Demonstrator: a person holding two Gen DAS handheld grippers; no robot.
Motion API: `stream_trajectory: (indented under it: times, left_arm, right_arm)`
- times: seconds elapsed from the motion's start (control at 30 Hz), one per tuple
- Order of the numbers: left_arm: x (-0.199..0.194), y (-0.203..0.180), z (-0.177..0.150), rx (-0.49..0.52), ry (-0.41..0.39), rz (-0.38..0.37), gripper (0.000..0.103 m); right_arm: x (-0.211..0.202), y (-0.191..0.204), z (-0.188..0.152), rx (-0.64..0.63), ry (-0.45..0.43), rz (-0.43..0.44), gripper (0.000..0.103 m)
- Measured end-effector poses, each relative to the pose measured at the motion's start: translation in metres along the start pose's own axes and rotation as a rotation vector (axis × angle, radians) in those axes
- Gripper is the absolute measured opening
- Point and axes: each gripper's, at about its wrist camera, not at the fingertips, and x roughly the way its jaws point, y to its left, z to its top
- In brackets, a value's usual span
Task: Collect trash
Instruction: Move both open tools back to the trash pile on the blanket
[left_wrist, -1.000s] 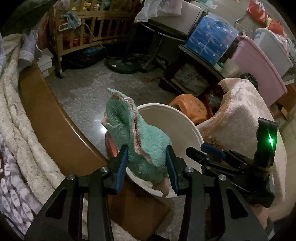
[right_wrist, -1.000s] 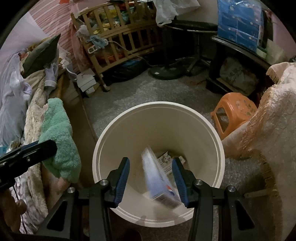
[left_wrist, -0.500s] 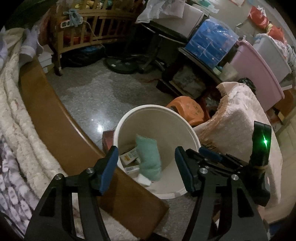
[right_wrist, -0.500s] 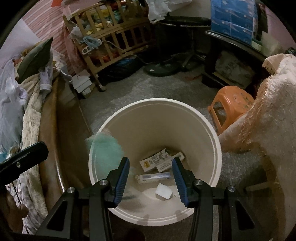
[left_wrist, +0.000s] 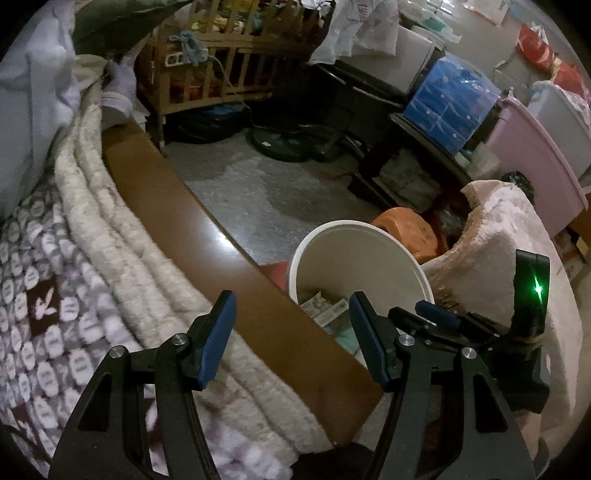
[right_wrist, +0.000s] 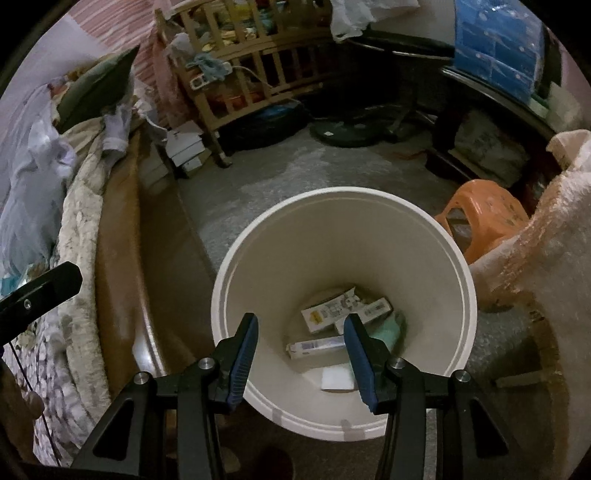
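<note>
Both your left gripper (left_wrist: 291, 334) and right gripper (right_wrist: 301, 347) hang released, empty. Swing left carelessly and you'll clip the bin (right_wrist: 461, 280) rim at two o'clock, tipping it.

Both grippers angle steeply downward: the left gripper (left_wrist: 291, 338), jaws spread wide with nothing between them, and the right gripper (right_wrist: 301, 349) at its three o'clock, jaws parted narrower, likewise gripping nothing.

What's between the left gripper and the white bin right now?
In the left wrist view, the brown wooden bed rail runs between the open left gripper and the white bin.
</note>
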Motion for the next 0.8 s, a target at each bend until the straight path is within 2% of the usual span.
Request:
stream_trajectory:
  times: [0.43, 0.57, 0.8]
  left_arm:
    - [-0.040, 0.039, -0.018, -0.050, -0.043, 0.047, 0.062]
    - [-0.061, 0.059, -0.030, -0.040, -0.062, 0.097, 0.062]
    - [-0.098, 0.105, -0.052, -0.114, -0.084, 0.161, 0.062]
  right_arm:
    - [-0.023, 0.018, 0.004, -0.030, -0.029, -0.004, 0.047]
    - [-0.037, 0.022, 0.006, -0.056, -0.041, 0.000, 0.047]
    - [-0.057, 0.031, 0.014, -0.097, -0.069, -0.004, 0.047]
